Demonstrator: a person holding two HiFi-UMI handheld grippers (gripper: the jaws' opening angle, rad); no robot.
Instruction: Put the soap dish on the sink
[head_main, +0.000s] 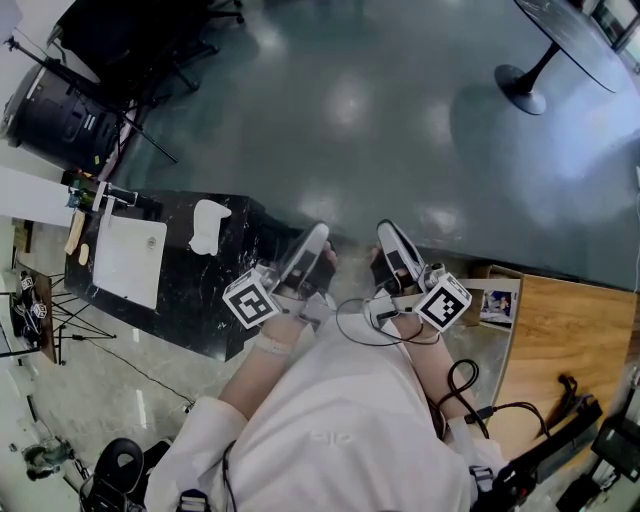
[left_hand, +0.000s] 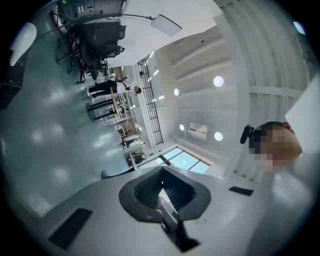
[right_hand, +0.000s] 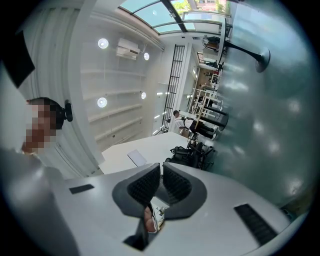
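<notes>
A white soap dish (head_main: 207, 225) lies on the black stone counter (head_main: 200, 295) at the left of the head view, right of the white rectangular sink (head_main: 128, 262). Both grippers are held close to the person's body, well right of the counter and pointing away over the floor. My left gripper (head_main: 316, 236) has its dark ribbed pads (left_hand: 150, 192) together with nothing between them. My right gripper (head_main: 386, 230) also holds nothing, and its pads (right_hand: 145, 185) stand closed with only a hairline slit between them. Neither gripper view shows the dish clearly.
A faucet and small items (head_main: 95, 192) stand at the sink's far end. A round pedestal table (head_main: 522, 88) is at the upper right, a wooden table (head_main: 565, 335) with cables at the right, and black equipment (head_main: 60, 115) at the upper left. Glossy grey floor (head_main: 380, 120) lies ahead.
</notes>
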